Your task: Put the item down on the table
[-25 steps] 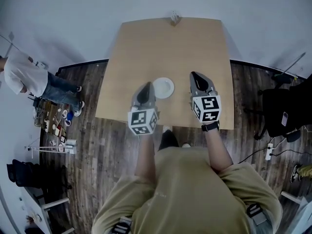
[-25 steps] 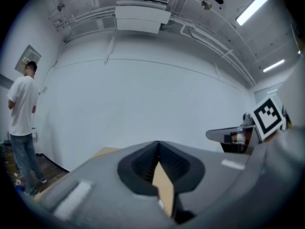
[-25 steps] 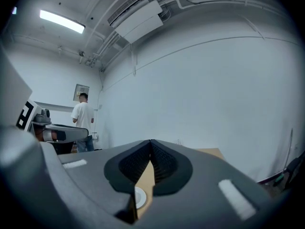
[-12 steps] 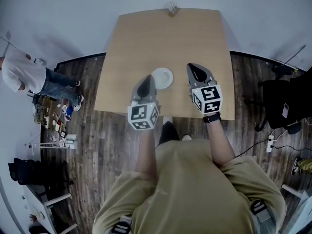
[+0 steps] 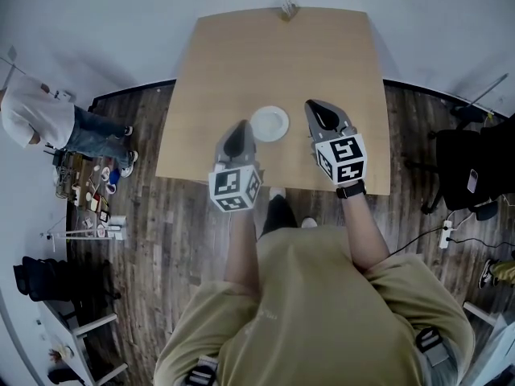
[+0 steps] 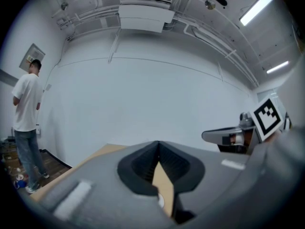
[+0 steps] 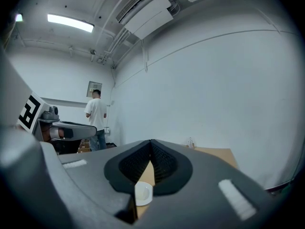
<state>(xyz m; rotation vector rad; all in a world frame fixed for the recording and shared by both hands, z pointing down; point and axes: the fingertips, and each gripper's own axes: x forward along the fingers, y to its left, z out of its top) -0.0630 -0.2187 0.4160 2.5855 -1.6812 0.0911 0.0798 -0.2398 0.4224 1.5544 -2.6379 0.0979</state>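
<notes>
Nearest to us, in the head view, are the wearer's olive T-shirt (image 5: 322, 312) and both forearms, stretched fwd over the near edge of the wooden table (image 5: 282, 63). The left gripper (image 5: 238, 135) has its jaws pressed together at the tips with nothing between them; in the left gripper view (image 6: 158, 149) we see only table surface through the gap behind the tips. The right gripper (image 5: 320, 115) is the same: jaws closed tip to tip, empty, as the right gripper view (image 7: 150, 144) confirms. The white dish (image 5: 269, 123) lies on the table between the two grippers, just beside the left one's tip & a bit apart from the right one; neither gripper has hold of it. It shows also low in the right gripper view (image 7: 143, 193). Further, at the table's far edge, stands a small item (image 5: 287, 8); we cannot tell what it is. On the dark wood floor (image 5: 161, 240) at far left, a person in white shirt & jeans (image 5: 40, 119) stands near the wall.
</notes>
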